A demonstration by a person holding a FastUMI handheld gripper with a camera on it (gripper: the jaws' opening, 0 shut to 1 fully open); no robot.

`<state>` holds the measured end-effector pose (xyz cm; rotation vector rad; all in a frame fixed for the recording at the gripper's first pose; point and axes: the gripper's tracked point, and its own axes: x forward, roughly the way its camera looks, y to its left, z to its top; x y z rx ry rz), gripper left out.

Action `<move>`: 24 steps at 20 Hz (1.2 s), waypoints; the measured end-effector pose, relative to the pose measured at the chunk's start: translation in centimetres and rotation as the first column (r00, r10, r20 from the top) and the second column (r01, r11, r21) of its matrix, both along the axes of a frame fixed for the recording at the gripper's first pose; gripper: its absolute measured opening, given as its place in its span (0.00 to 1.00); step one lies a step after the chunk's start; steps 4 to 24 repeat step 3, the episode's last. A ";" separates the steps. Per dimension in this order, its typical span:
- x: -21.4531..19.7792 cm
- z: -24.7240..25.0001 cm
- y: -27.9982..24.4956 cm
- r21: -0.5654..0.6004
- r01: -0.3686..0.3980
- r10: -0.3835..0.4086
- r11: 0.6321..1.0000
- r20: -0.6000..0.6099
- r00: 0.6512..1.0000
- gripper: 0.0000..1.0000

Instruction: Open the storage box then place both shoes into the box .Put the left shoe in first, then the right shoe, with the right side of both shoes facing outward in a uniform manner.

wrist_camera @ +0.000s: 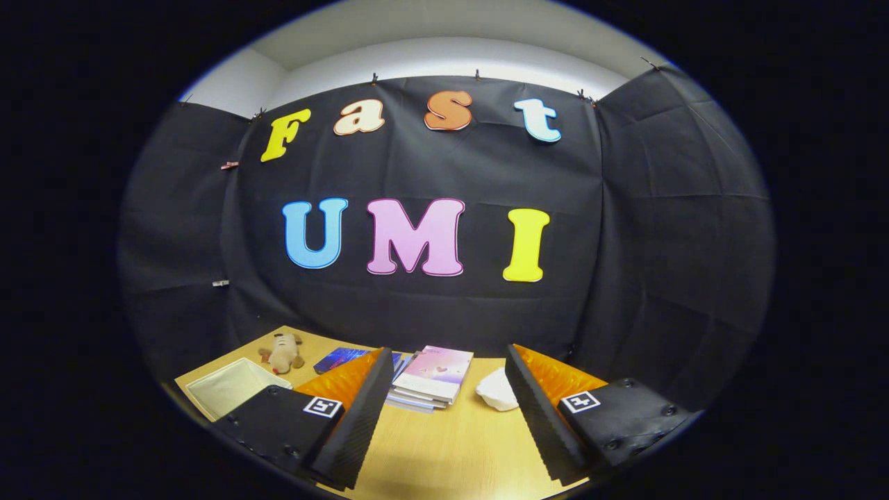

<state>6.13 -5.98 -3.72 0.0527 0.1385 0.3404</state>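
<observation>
My gripper (448,354) is held above a wooden table (451,451), tilted up toward the booth's wall, and stands open with nothing between its fingers. Just ahead, between the fingertips, lies a stack of books (432,378) with a pink cover on top. A small white rounded object (496,390) rests on the table against the inner side of the right finger (538,410); I cannot tell what it is. A shallow cream open box (229,385) sits on the table beyond the left finger (358,417).
A small beige plush toy (283,353) lies near the table's far left, beside the cream box. A blue book (340,359) lies behind the left finger. The black cloth wall (417,305) closes off the table's far side.
</observation>
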 end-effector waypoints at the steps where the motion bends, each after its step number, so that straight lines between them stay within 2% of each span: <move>1: 0.1 -0.3 -0.2 0.005 -0.005 0.005 1.000 -0.009 1.000 0.98; 24: 0.6 -0.9 -0.6 0.006 -0.013 0.013 1.000 -0.019 1.000 0.98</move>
